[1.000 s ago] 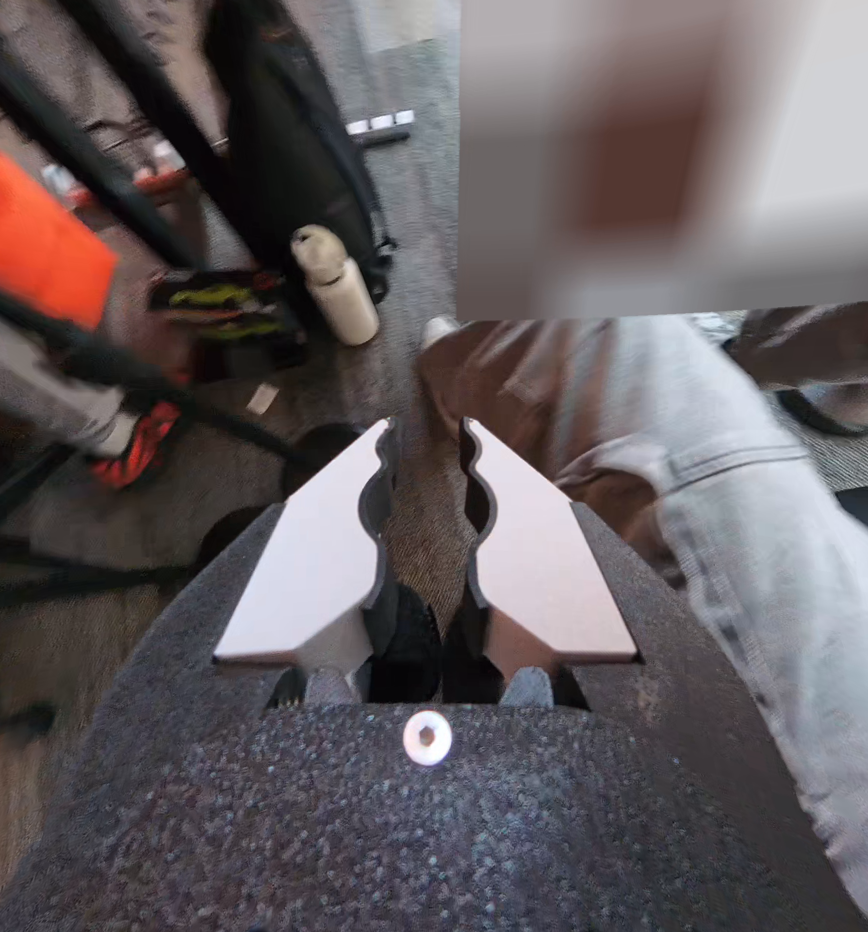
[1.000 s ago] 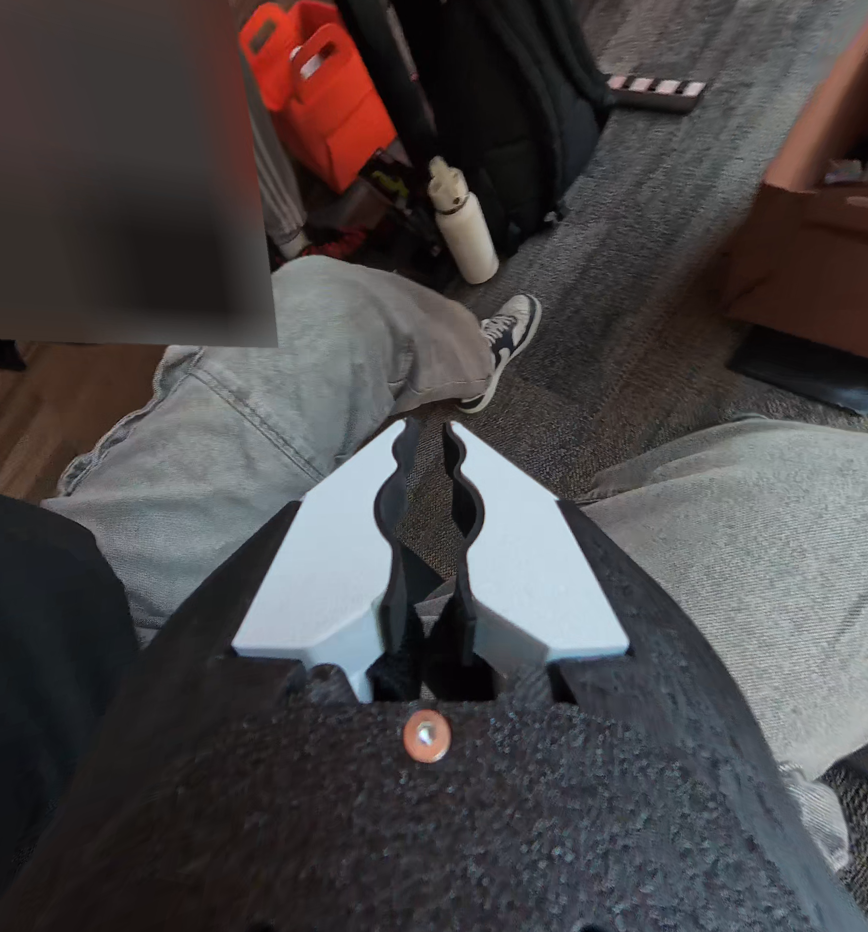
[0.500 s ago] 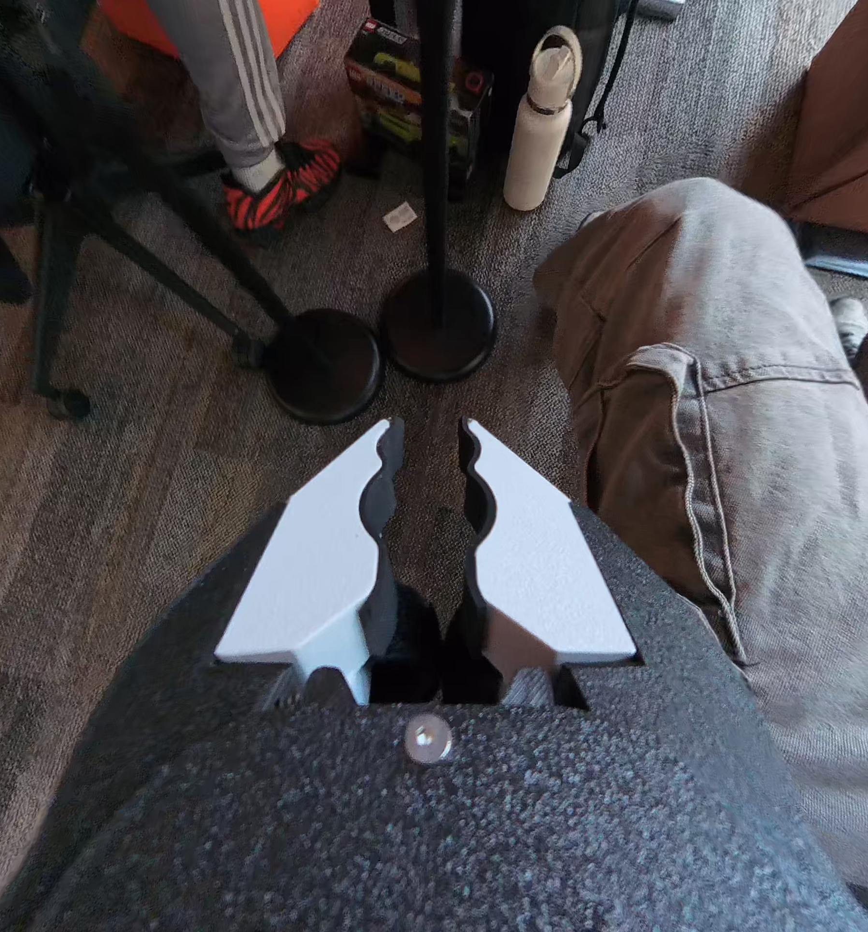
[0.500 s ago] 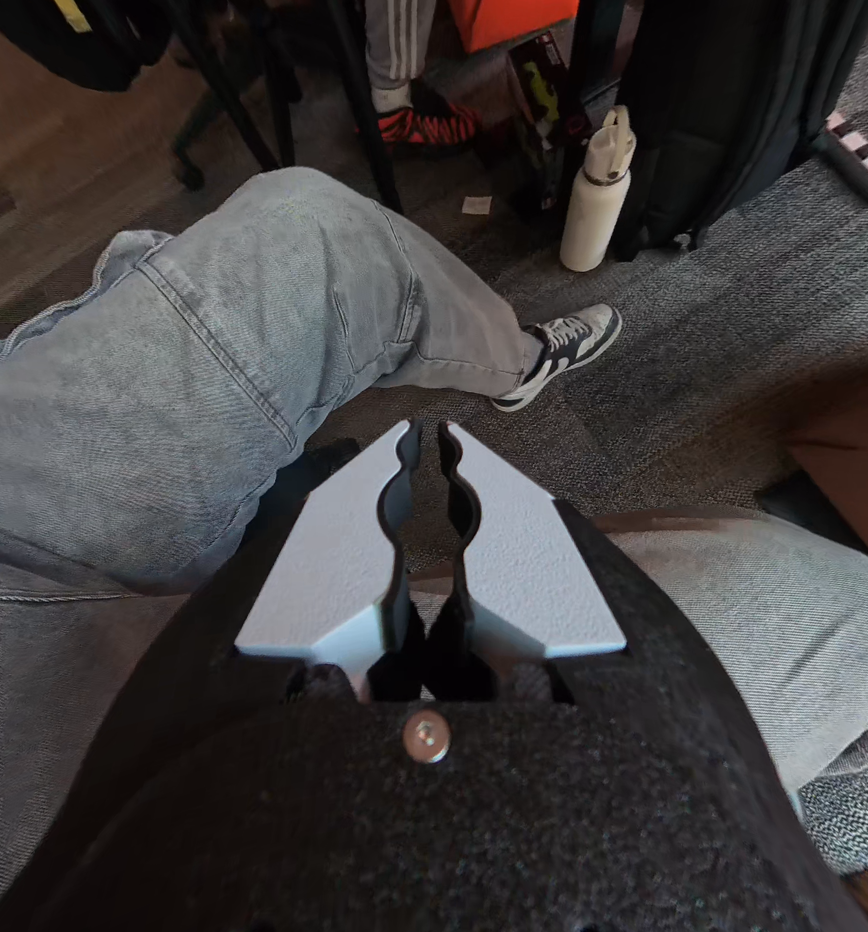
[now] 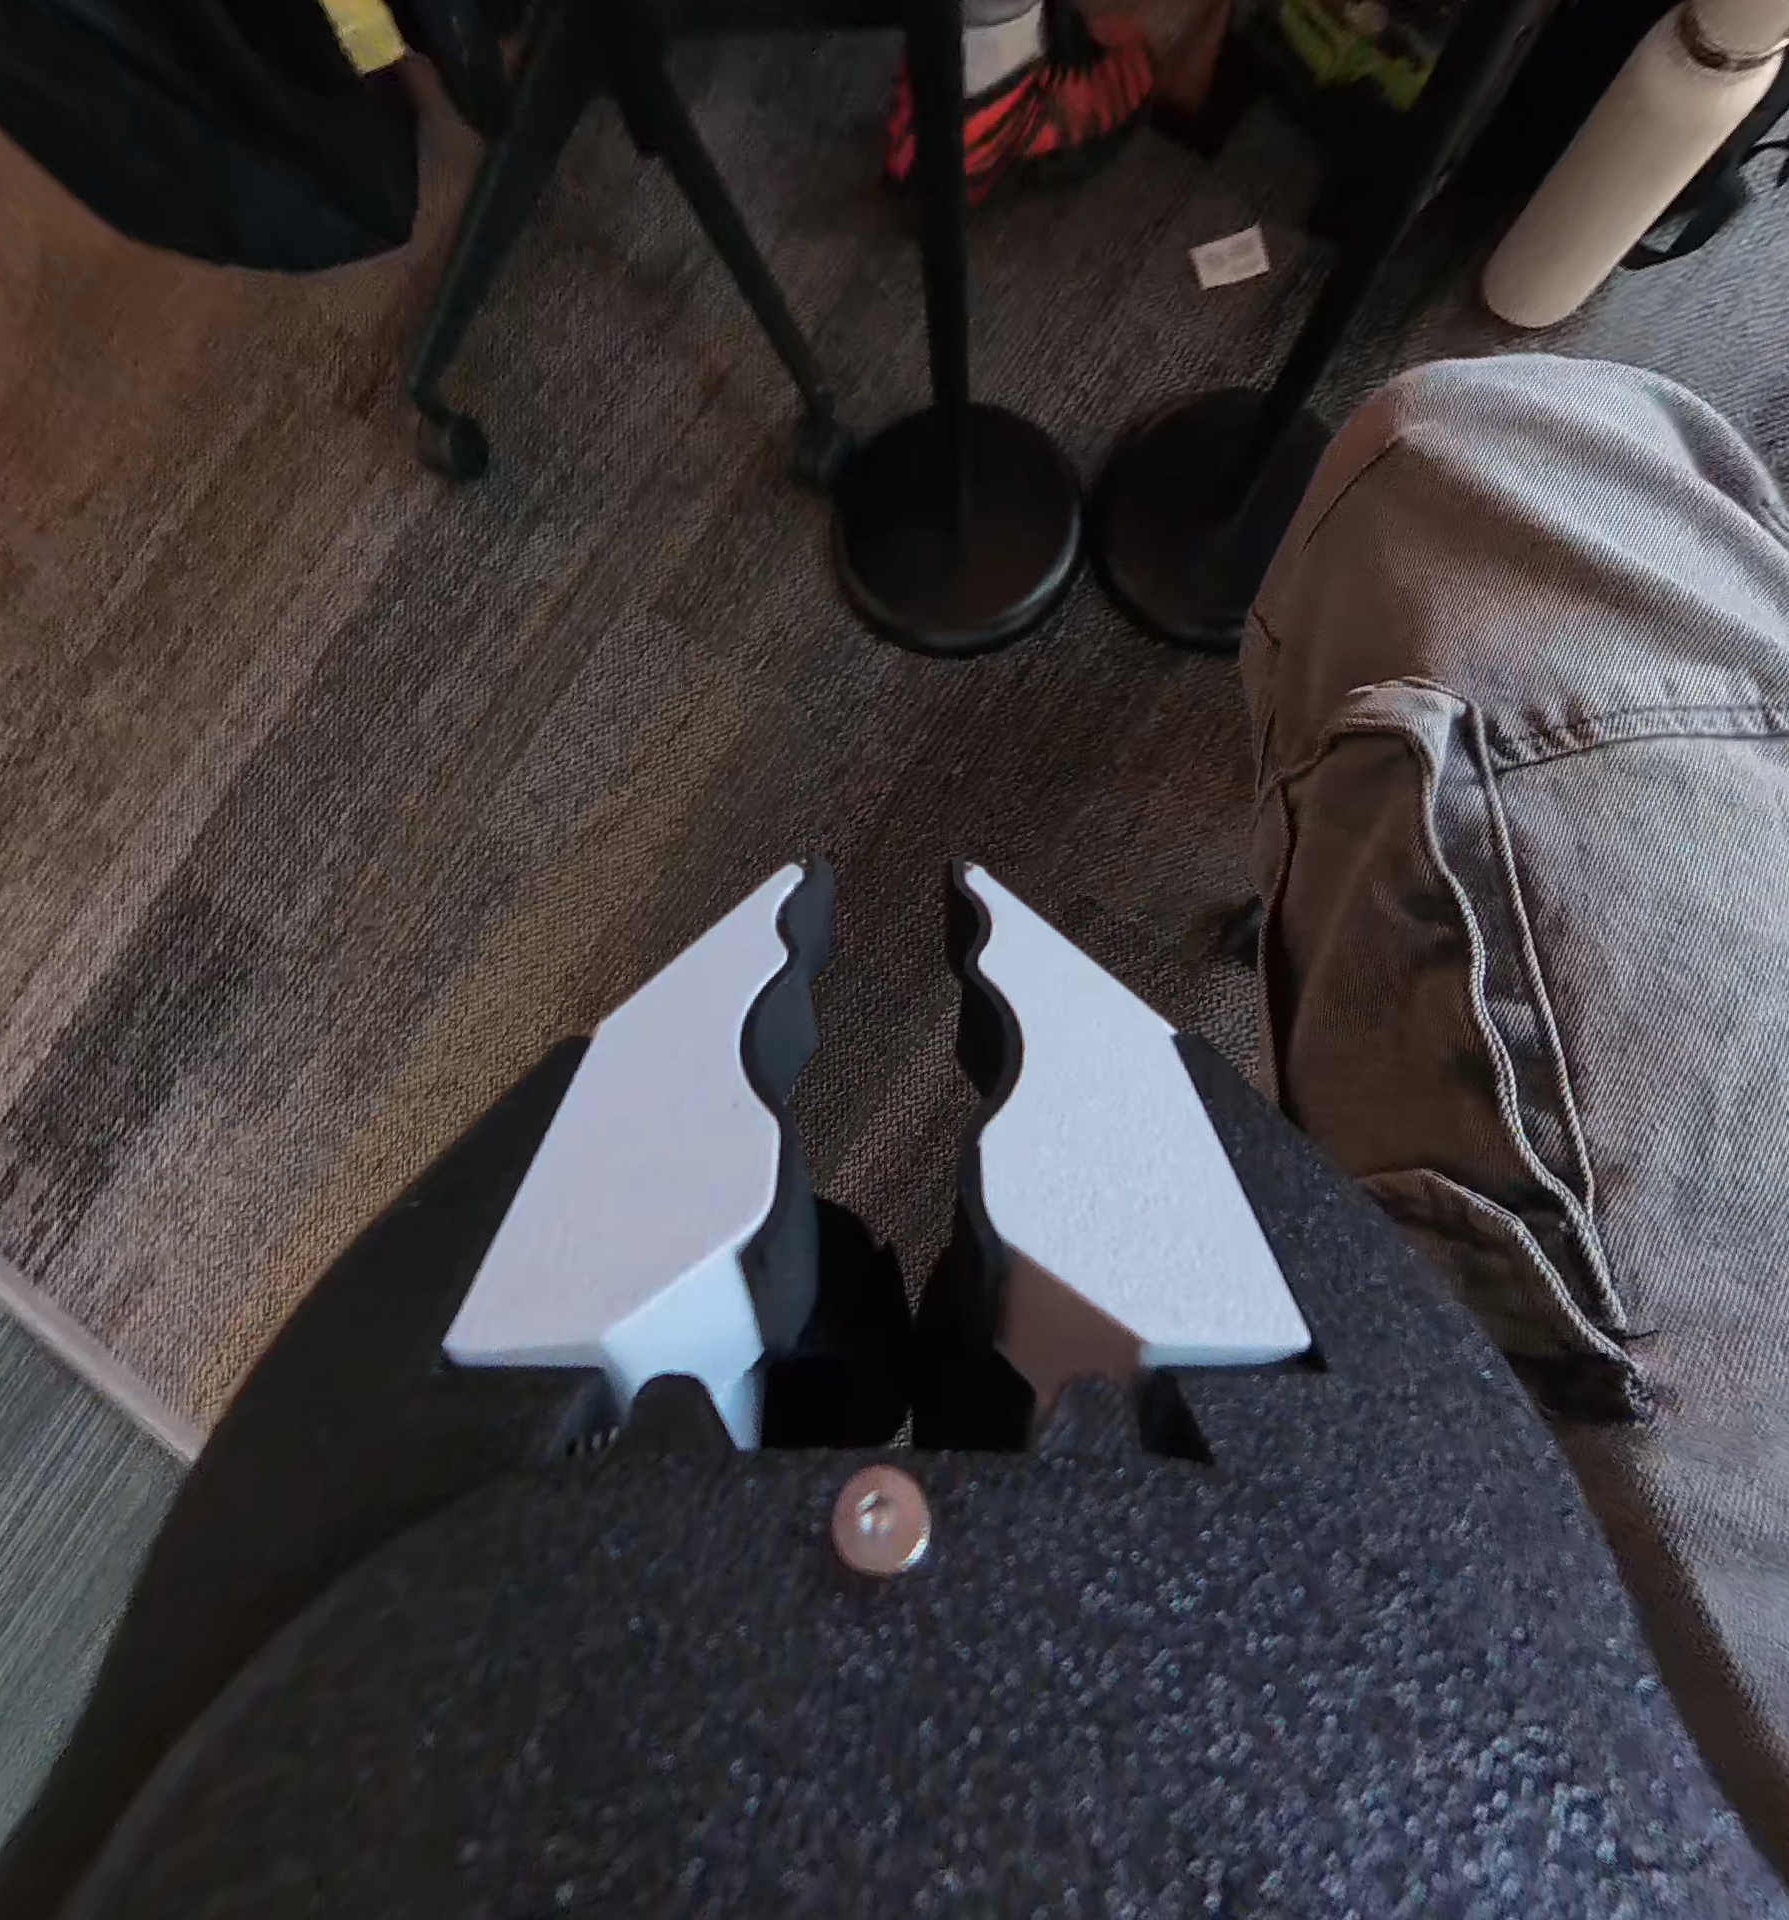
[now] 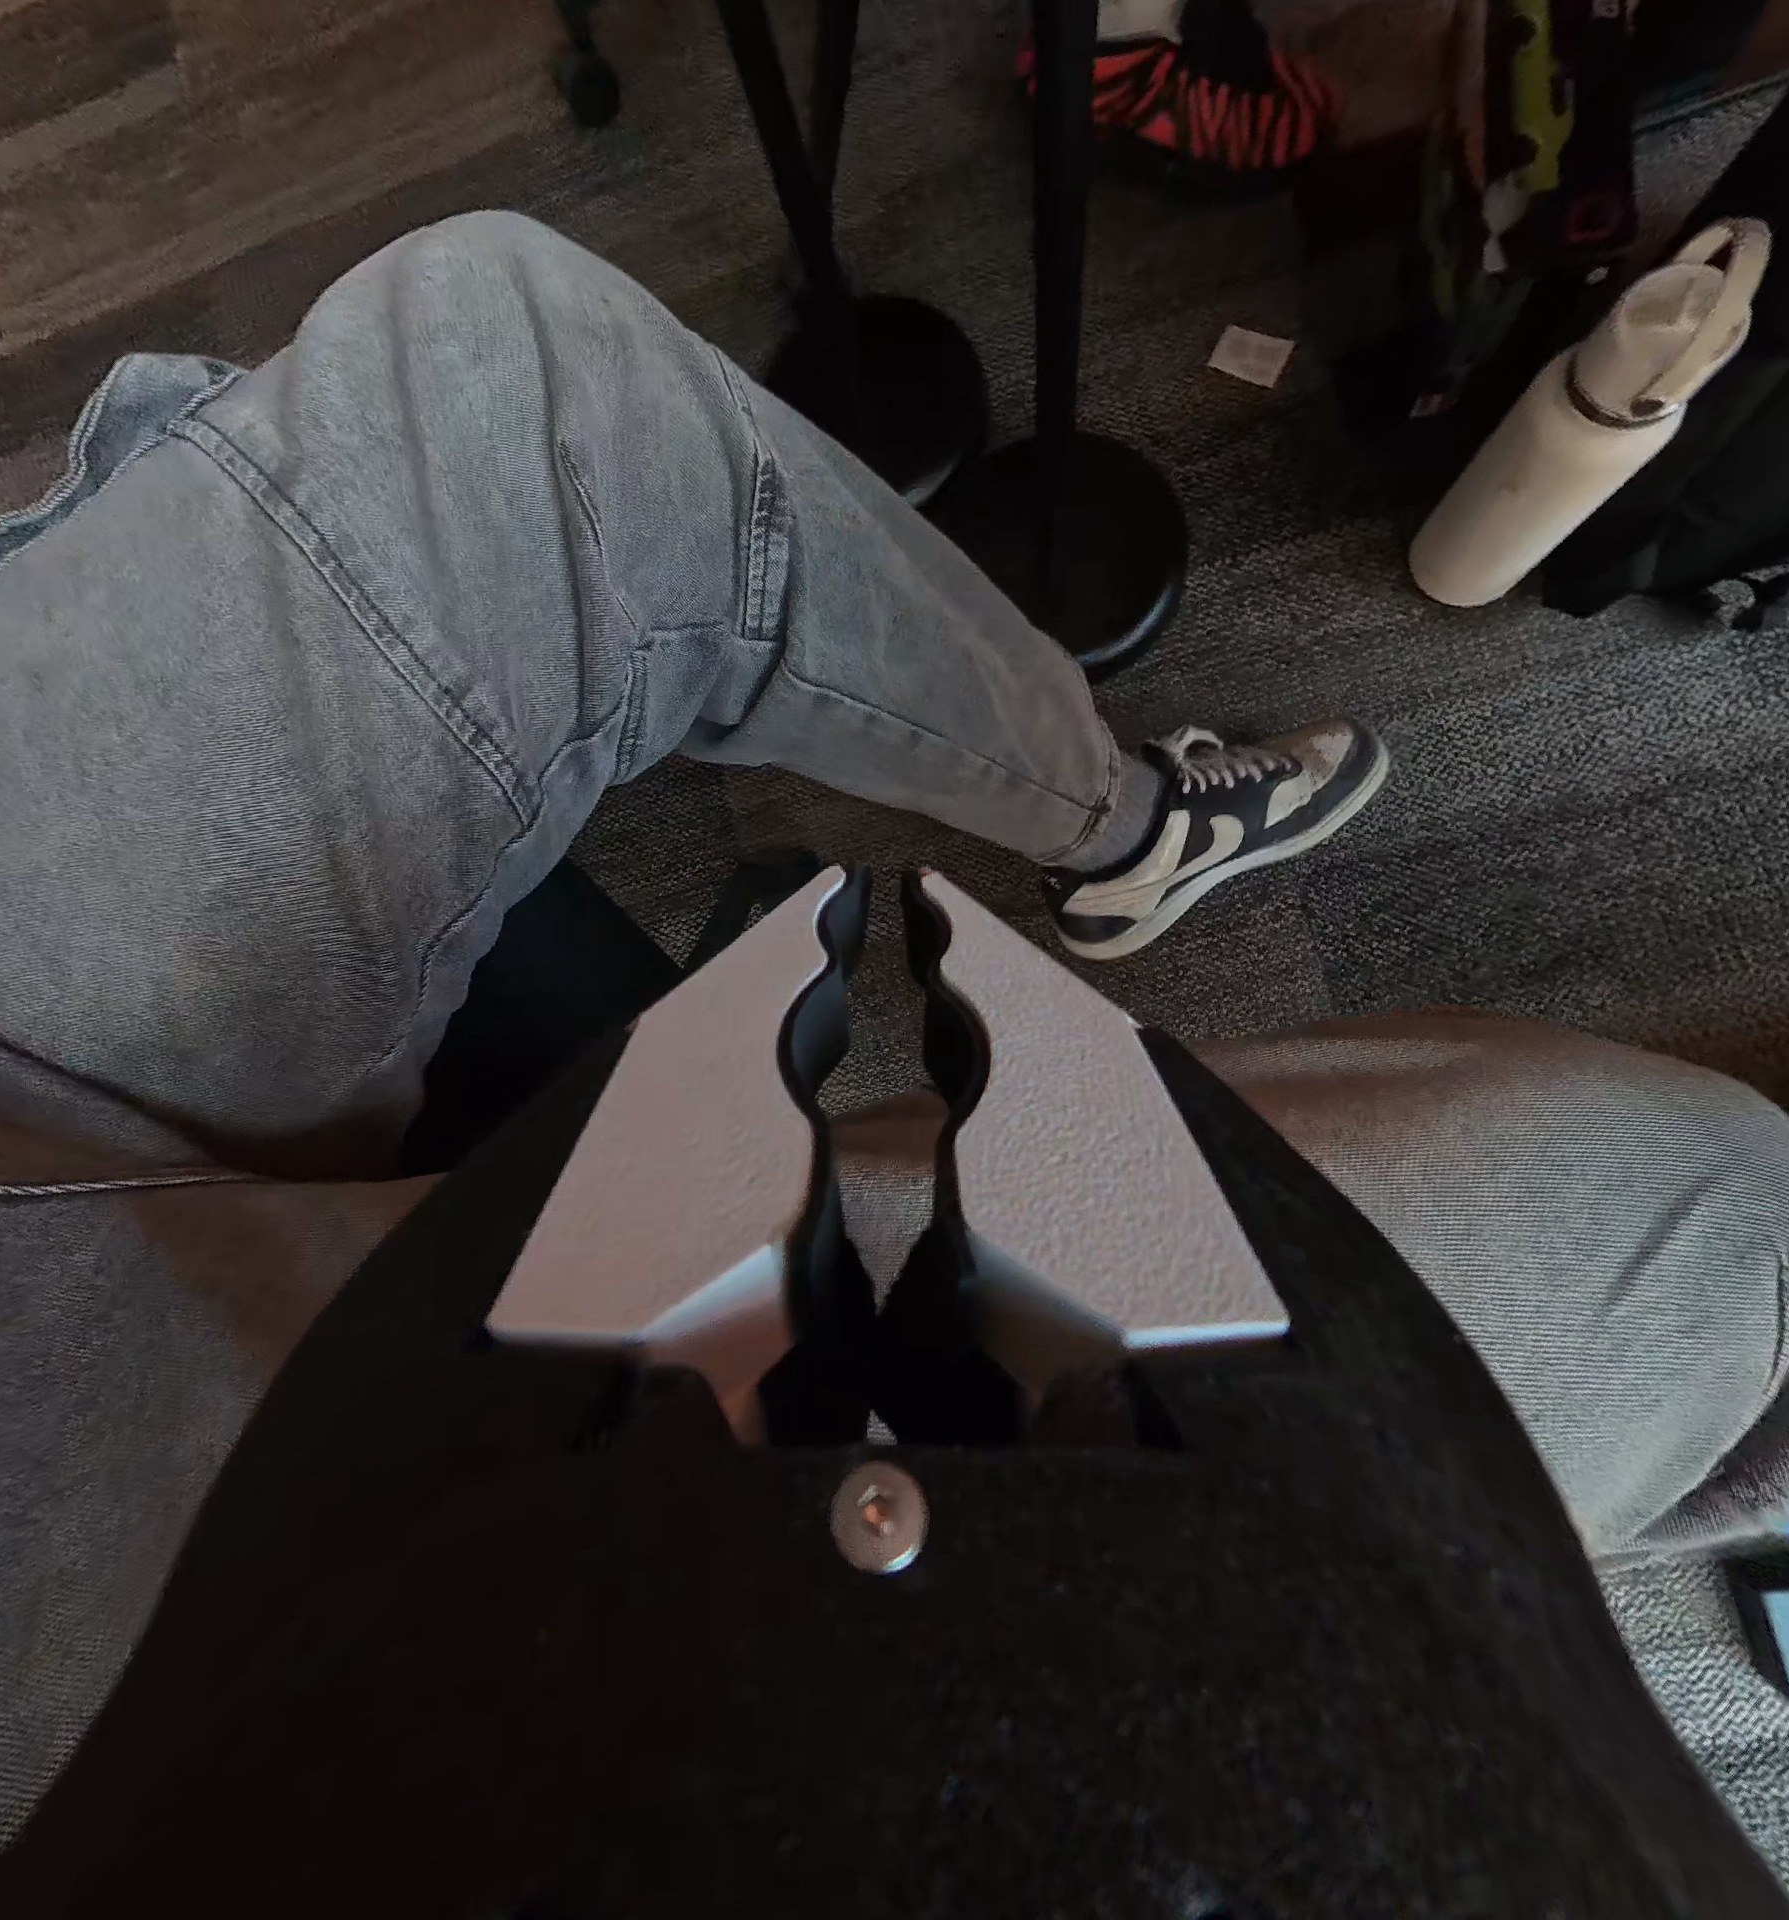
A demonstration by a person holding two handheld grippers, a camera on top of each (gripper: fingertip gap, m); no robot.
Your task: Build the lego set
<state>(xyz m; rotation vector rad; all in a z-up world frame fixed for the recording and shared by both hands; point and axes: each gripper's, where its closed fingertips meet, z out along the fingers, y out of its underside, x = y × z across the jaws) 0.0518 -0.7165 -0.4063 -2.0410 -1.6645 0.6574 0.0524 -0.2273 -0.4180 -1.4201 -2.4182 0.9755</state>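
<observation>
While no lego pieces show in either view, the left tool (image 5: 892, 868) and right tool (image 6: 886, 876), both empty with jaws slightly apart, point down at carpet (image 5: 454, 727) and the person's knees (image 6: 454, 468), so neither is nearer.

The left gripper (image 5: 892, 883) points down and forward with its jaws parted by a clear gap, nothing between them. The right gripper (image 6: 886, 883) also tilts downward, empty, its fingertips (image 6: 854, 894) standing only a narrow slit apart
</observation>
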